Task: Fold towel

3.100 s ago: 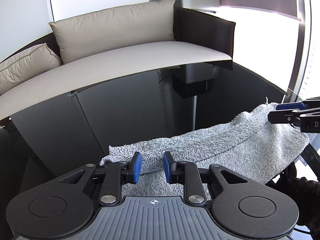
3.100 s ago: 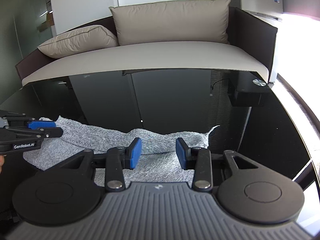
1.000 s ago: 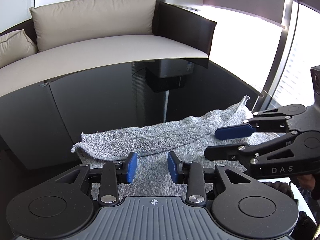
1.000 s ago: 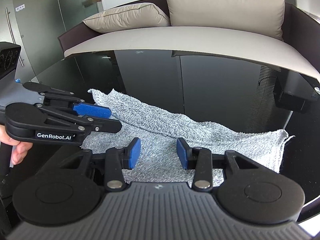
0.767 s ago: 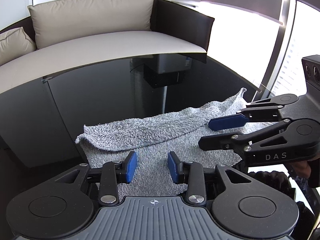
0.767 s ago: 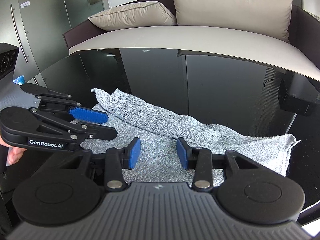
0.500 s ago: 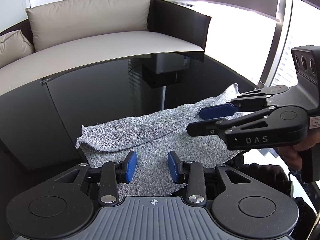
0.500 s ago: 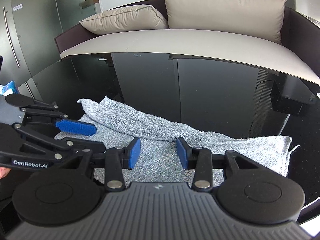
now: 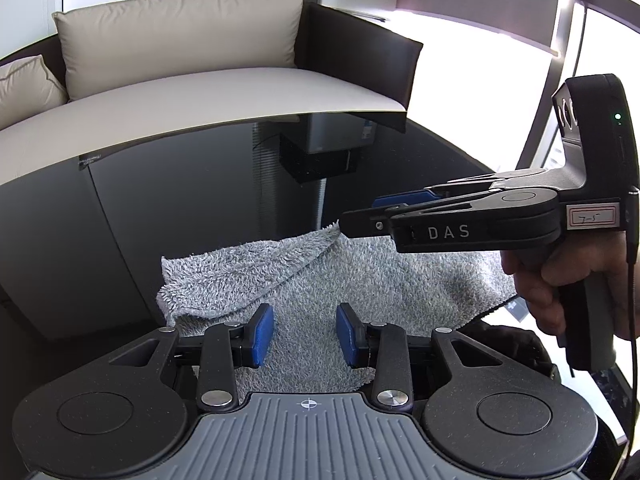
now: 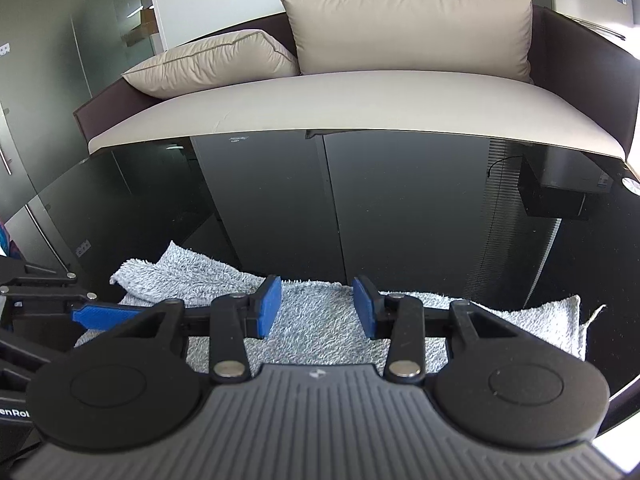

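Observation:
A grey terry towel (image 9: 372,276) lies on the black glass table (image 9: 200,200), its far left part folded over toward the middle. It also shows in the right wrist view (image 10: 316,328). My left gripper (image 9: 305,336) is open and empty just above the towel's near edge. My right gripper (image 10: 316,307) is open and empty over the towel's middle. In the left wrist view the right gripper (image 9: 372,212) comes in from the right above the towel. In the right wrist view the left gripper (image 10: 92,312) shows at the left edge.
A beige sofa (image 9: 240,92) with cushions (image 10: 408,28) runs along the table's far edge. A small black box (image 10: 560,196) shows dark in the glass at the far right. The table's right edge (image 10: 624,380) lies near the towel's end.
Both grippers have swung closer together over the towel. The right gripper has risen and turned edge-on in the left view. The towel's folded flap lies as before.

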The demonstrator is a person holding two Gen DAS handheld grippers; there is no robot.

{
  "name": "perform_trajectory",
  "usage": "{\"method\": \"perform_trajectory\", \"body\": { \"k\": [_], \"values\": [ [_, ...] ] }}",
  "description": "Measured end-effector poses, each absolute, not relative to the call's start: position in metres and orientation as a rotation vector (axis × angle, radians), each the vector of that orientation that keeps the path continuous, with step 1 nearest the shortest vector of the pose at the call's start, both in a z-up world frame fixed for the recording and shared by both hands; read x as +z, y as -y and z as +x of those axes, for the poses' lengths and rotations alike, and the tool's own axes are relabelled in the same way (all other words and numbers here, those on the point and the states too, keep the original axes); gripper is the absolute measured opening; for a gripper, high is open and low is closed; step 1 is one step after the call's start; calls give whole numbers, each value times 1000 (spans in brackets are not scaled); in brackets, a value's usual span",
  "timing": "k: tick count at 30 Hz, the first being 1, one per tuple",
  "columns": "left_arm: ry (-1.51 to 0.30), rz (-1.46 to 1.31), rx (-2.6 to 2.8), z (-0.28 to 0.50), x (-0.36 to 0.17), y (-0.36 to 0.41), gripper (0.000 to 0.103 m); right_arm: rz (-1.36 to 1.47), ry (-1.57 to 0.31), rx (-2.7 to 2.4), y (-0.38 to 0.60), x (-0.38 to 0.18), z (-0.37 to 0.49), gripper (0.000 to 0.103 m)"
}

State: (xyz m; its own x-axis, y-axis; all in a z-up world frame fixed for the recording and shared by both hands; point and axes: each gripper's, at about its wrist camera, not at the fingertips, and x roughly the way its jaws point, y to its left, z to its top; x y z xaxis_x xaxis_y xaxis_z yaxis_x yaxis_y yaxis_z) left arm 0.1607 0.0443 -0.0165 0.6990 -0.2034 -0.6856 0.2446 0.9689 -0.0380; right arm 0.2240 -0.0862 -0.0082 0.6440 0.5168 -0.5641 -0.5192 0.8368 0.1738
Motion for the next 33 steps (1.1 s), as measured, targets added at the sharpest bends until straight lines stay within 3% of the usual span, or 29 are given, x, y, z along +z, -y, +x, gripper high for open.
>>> {"method": "perform_trajectory", "body": {
  "k": [18,33],
  "values": [
    [-728,-39,-253,175,4,-64,37,48,-617,539,113,-1,218,42],
    [-759,-59,-232,184,-16,-57,40,59,-628,478,139,0,208,42]
  ]
}}
